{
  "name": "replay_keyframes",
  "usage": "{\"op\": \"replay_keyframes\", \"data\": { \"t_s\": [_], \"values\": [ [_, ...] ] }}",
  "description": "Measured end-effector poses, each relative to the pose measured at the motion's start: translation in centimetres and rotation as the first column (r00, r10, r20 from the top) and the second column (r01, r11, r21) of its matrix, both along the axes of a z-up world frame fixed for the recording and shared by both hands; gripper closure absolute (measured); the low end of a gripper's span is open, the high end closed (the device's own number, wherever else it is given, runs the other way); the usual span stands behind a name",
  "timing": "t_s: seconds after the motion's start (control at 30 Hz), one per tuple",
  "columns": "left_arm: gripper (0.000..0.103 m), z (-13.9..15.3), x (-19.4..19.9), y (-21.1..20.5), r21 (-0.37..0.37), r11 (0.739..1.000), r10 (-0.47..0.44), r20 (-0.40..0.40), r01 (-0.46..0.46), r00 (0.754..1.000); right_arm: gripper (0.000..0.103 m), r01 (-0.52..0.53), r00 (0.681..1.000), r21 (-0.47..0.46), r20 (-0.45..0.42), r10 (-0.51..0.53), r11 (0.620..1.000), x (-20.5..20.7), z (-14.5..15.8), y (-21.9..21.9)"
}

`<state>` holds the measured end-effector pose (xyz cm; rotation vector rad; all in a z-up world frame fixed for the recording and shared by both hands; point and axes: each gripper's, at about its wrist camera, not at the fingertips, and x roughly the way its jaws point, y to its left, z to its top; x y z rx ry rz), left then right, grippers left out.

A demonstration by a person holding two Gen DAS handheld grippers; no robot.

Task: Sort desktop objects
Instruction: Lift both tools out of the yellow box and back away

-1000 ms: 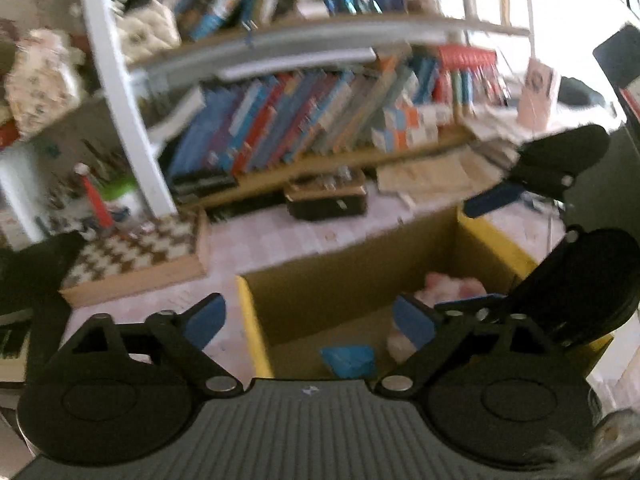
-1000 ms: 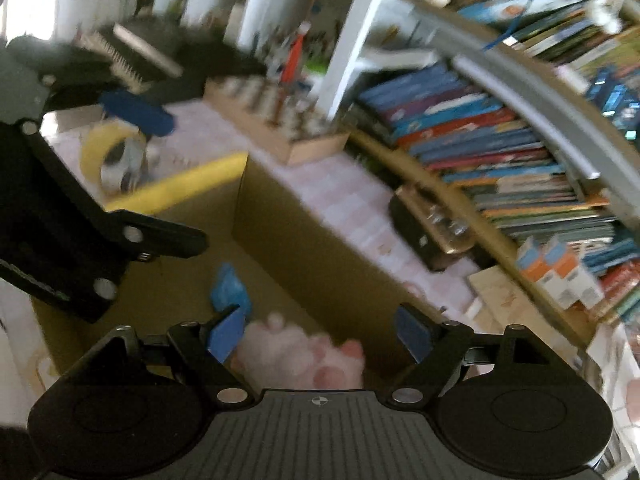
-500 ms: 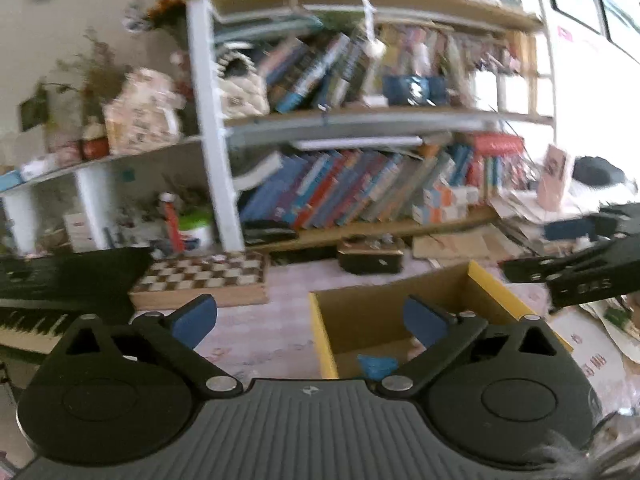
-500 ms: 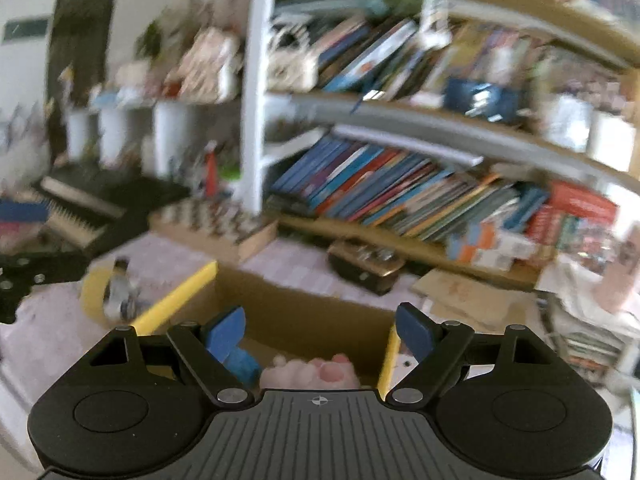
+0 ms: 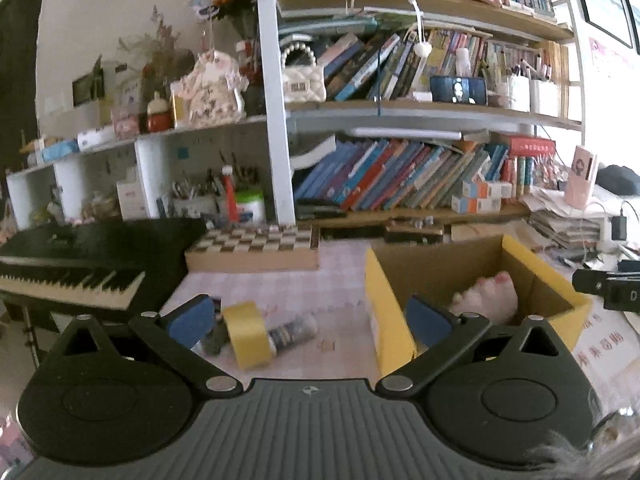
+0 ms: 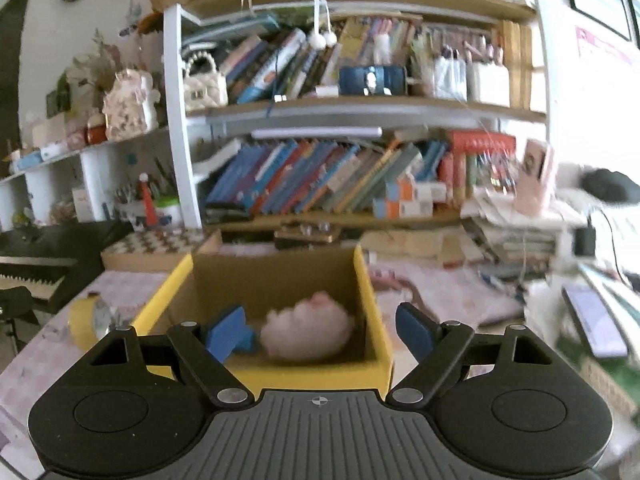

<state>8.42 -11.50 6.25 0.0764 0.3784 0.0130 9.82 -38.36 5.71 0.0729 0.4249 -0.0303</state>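
1. While my left gripper [image 5: 308, 316] hangs above the desk, its jaws, which have just been opening, stand wide and empty.
2. My right gripper [image 6: 320, 330] gapes empty too.
3. The pink plush [image 6: 306, 334] lies inside the cardboard box [image 6: 276, 276]; the yellow tape roll [image 5: 248, 332] sits on the desk left of it.

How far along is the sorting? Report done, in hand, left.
Done: the pink plush and a small blue item lie in the cardboard box. In hand: nothing; the left gripper, whose jaws have just been opening, and the right gripper are both open and empty. Left: the yellow tape roll and a small bottle beside it lie on the table outside the box.
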Motion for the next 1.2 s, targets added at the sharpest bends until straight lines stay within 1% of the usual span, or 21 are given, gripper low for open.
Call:
{"op": "replay_keyframes", "data": {
  "t_s": [0.2,0.47,0.57,0.97,1.2],
  "values": [
    [0.0,-1.7,-2.3,2.5,-0.033,0.999,-0.03,-0.065,0.028,0.997,0.018,0.037,0.996,0.029,-0.076,-0.035,0.999,-3.2,-1.4,2.9],
    [0.0,-2.7,-4.4,5.5,-0.081,0.996,-0.056,-0.096,0.049,0.994,0.018,0.066,0.982,0.048,-0.181,-0.056,0.997,-6.7,-3.3,6.3],
    [0.0,-3.5,-5.1,6.3,-0.091,0.995,-0.06,-0.124,0.049,0.99,0.018,0.079,0.974,0.067,-0.218,-0.062,0.995,-7.6,-3.9,7.3],
    [0.0,-6.3,-8.0,9.4,-0.089,0.994,-0.09,-0.242,0.071,0.966,0.018,0.092,0.951,0.056,-0.299,-0.071,0.994,-10.4,-5.8,11.7],
    [0.0,-7.0,-8.9,11.7,-0.085,0.995,-0.08,-0.27,0.059,0.959,0.018,0.043,0.939,0.072,-0.343,-0.016,0.996,-10.7,-6.9,14.6]
  ]
}}
